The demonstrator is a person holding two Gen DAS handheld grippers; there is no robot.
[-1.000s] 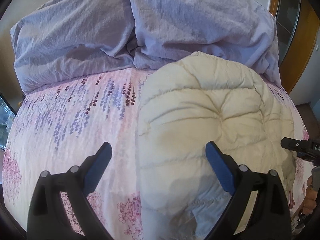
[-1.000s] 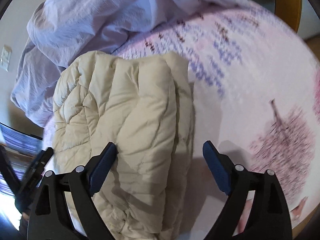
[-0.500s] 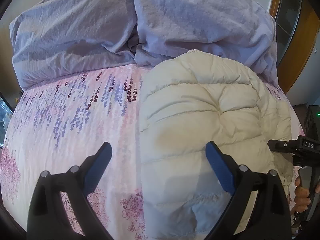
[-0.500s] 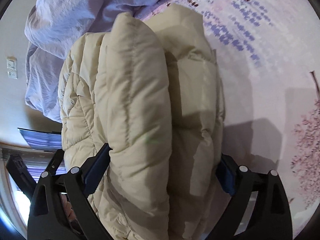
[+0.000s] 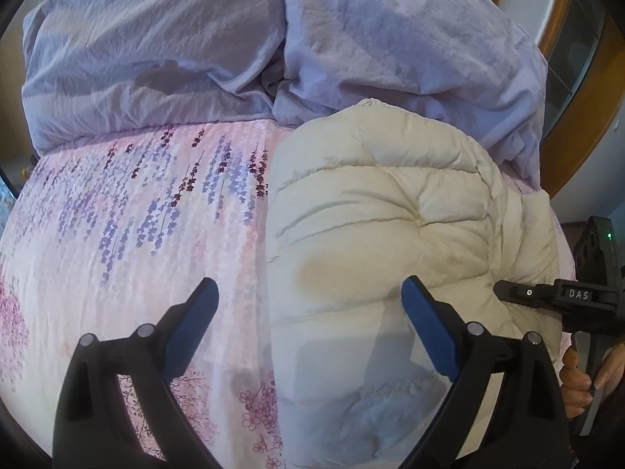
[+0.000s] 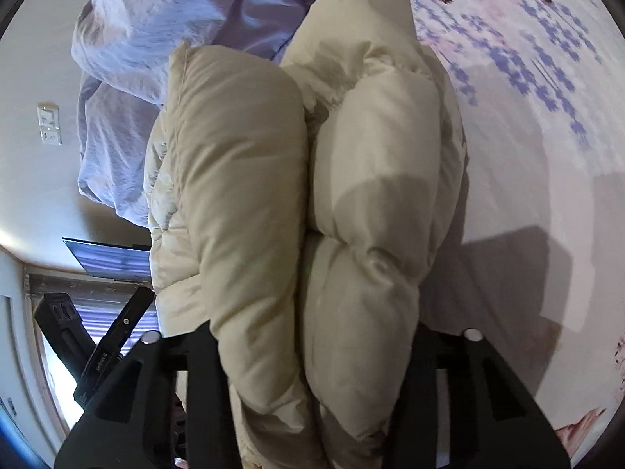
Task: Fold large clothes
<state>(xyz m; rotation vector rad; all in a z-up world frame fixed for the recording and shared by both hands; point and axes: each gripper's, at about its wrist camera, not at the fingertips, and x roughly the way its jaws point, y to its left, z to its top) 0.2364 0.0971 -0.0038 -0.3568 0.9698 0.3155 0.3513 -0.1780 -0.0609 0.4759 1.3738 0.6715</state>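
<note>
Right tool (image 6: 312, 355): just closed on folded cream down jacket (image 6: 304, 203), at bed (image 5: 129, 234) edge, for folding.
Left tool (image 5: 308, 312): wide, empty, hovering above.

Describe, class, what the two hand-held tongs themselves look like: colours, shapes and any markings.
The left tongs have black, angular arms with cut-out openings, silver round pins at the joints, and blue ribbed pads. The right tongs, seen from the side, are black, with raised letters "DAS" and a small green light.
</note>
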